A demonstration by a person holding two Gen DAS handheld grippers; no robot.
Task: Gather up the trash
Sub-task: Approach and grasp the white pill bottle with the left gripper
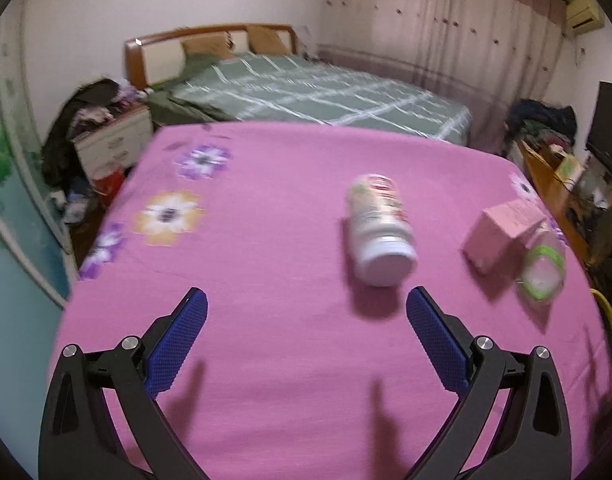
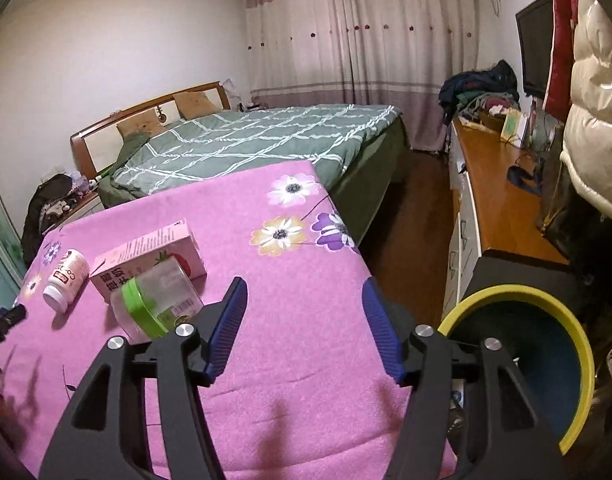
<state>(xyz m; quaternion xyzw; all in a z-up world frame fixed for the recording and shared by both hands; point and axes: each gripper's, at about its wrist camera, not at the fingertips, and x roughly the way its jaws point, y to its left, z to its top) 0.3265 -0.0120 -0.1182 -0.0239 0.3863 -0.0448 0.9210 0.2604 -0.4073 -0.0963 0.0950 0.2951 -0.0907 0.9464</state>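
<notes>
A white bottle [image 1: 380, 232] with a pink label lies on its side on the pink flowered cloth [image 1: 266, 220]. My left gripper [image 1: 306, 304] is open and empty, just short of the bottle. A pink carton [image 1: 502, 236] and a clear jar with a green band [image 1: 542, 268] lie to its right. In the right wrist view the bottle [image 2: 66, 280], carton [image 2: 146, 256] and jar [image 2: 158, 300] lie left of my open, empty right gripper [image 2: 304, 292]. A yellow-rimmed bin [image 2: 546, 360] stands at the table's right edge.
A bed with a green quilt [image 2: 246, 140] stands behind the table. A wooden desk [image 2: 498, 200] with clutter runs along the right. A nightstand with clothes [image 1: 106, 136] stands at the left. The left gripper's tip [image 2: 6, 318] shows at the far left.
</notes>
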